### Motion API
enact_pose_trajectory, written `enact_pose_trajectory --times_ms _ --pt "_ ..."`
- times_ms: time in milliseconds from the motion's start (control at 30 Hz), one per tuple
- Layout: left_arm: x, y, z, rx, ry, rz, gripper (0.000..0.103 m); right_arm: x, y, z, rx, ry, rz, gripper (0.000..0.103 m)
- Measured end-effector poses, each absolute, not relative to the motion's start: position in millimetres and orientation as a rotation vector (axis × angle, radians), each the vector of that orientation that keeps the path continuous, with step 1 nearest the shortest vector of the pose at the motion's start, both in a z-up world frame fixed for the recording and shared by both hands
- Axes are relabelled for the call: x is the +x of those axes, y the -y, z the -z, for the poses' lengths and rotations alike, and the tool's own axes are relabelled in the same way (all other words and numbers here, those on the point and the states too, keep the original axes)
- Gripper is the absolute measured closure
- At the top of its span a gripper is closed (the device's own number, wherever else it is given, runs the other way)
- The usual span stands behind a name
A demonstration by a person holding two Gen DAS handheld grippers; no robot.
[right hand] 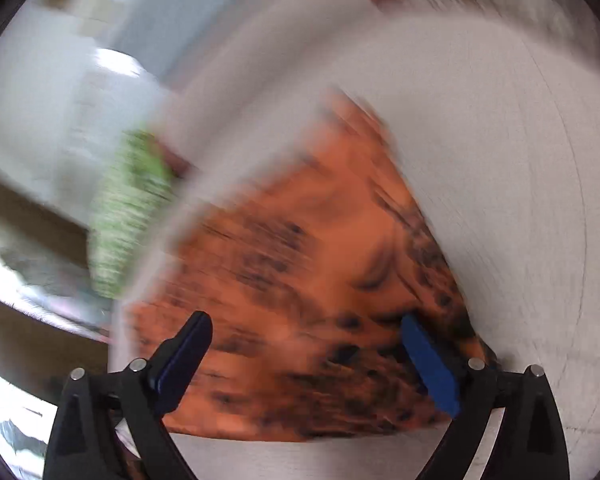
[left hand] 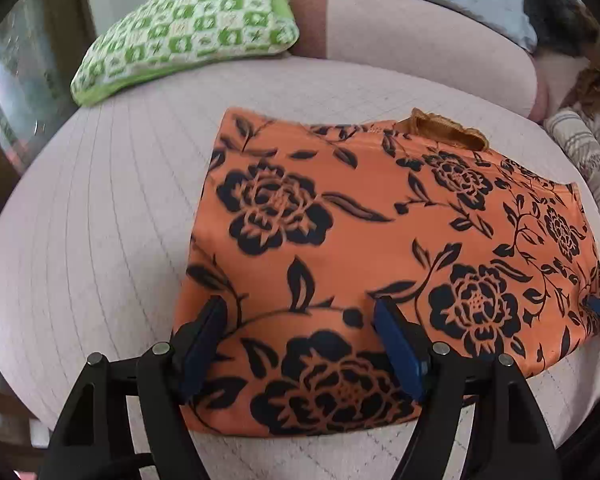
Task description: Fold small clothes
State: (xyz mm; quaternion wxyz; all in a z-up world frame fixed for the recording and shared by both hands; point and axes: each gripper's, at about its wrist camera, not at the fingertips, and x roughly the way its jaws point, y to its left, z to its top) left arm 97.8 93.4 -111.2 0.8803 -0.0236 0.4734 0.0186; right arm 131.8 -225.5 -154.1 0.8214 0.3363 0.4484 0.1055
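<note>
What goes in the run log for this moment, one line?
left tongs: open over orange floral garment | right tongs: open, view blurred | garment: folded, flat on bed

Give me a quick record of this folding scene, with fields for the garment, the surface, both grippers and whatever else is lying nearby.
garment: orange cloth with black flower print, lying folded and flat
surface: pale quilted bed cover
left gripper: open, fingers spread over the garment's near edge
right gripper: open, over the garment; view blurred by motion
nearby: green and white patterned pillow behind the garment, apart from it
far right: striped fabric, partly in view
</note>
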Motion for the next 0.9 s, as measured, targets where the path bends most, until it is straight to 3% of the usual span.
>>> enact_pose_trajectory --times_ms 233,400,600,700,900 --pt "88.9 -91.5 111.1 -0.043 -0.98 -0.016 0.026 116.2 211.4 100.6 0.654 -0.774 -0.29 0.007" --pt "81.4 -95.1 106.1 -0.07 -0.986 -0.01 0.026 140.3 216.4 145.3 0.745 -0.948 -0.19 0.004" --pt "76.8 -95.7 104.1 -0.068 -0.989 -0.024 0.026 126.6 200.7 107.4 0.668 -0.798 -0.27 0.004" --pt "76.2 -91.7 103.1 -0.059 -1.003 -0.012 0.026 143.3 206.7 144.0 0.684 -0.953 -0.184 0.003" --pt "67.5 -89.8 95.3 -0.073 -0.977 0.0 0.026 106.0 221.4 105.7 0.785 -0.8 -0.232 0.003"
